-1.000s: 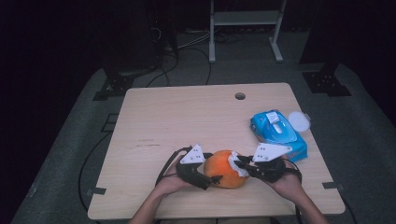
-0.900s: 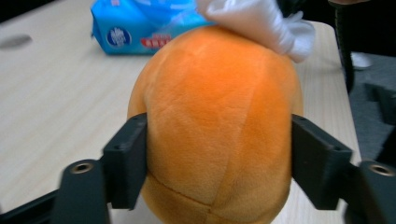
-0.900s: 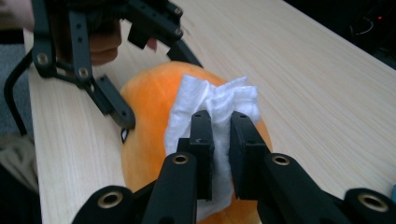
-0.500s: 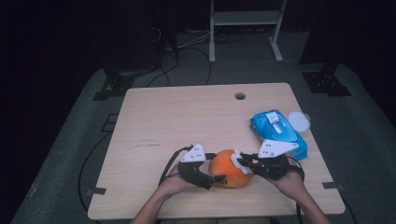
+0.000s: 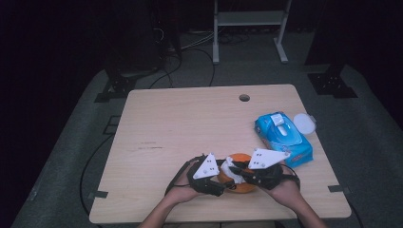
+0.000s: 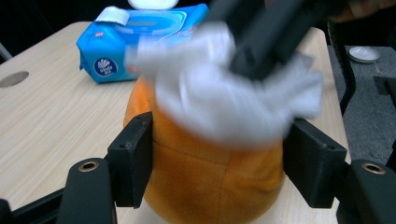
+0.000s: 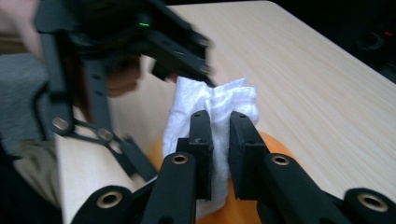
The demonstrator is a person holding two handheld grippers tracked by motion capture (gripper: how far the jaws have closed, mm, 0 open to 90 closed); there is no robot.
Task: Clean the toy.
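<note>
An orange, rounded plush thing [image 5: 241, 186] sits on the table near the front edge. My left gripper [image 5: 227, 179] reaches in from the left. Its jaws have just been closing, and both pads press the orange thing's [image 6: 210, 186] sides, left gripper [image 6: 219, 163]. My right gripper [image 5: 234, 169] comes from the right, shut on a crumpled white wipe [image 5: 231, 165]. The wipe [image 6: 224, 107] lies on top of the orange thing. In the right gripper view the wipe [image 7: 210, 102] is pinched between the right gripper's [image 7: 220, 140] jaws, with orange [image 7: 273, 144] beneath.
A blue pack of wet wipes [image 5: 283, 137] lies at the right, its flap open, with a white round lid [image 5: 304, 123] just beyond it. The wooden table [image 5: 190, 123] has a cable hole [image 5: 244, 98] near its far edge. Dark floor and stands surround it.
The left jaws have drawn in onto the orange thing. The right gripper with the wipe has shifted slightly across its top. The orange thing sits a little further right.
</note>
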